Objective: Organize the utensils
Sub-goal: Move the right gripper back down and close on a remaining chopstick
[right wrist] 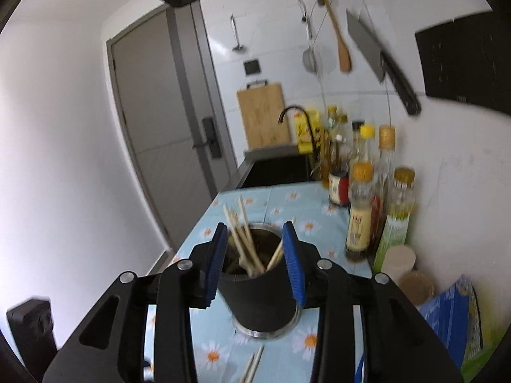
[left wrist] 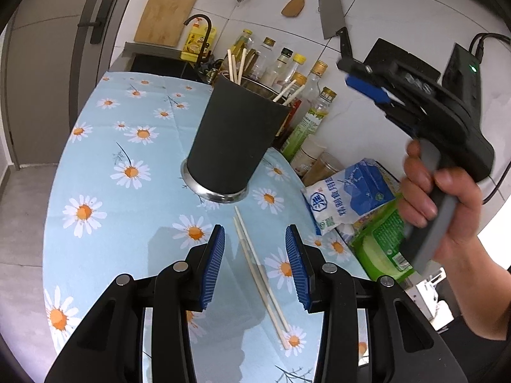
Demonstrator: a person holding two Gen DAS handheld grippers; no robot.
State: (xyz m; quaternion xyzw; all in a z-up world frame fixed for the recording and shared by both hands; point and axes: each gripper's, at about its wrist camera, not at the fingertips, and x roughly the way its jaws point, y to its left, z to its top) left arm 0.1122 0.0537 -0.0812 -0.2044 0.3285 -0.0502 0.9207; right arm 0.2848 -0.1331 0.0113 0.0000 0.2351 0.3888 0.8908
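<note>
Two chopsticks (left wrist: 260, 274) are lying on the daisy tablecloth (left wrist: 127, 210) before the black holder (left wrist: 234, 137), between my left gripper (left wrist: 255, 266)'s spread fingers, untouched. I'm holding my right gripper (right wrist: 255, 263) tilted above the holder, fingers apart, empty.

Both views are bright and evenly lit by soft, diffuse light; the white wall tiles (left wrist: 367, 28) read nearly blown out on the right. Shadows on the table (left wrist: 105, 146) are faint and soft-edged. The left wrist view is mostly sharp, with motion blur on the far hand-held gripper (left wrist: 370, 87) at the right. The right wrist view is smeared throughout: the bottles (right wrist: 380, 191), the cleaver (right wrist: 380, 60) and the chopsticks (right wrist: 246, 242) have soft outlines. Fisheye distortion bends the door frame (right wrist: 188, 111) and table edges, and dark vignetting fills the corners.
</note>
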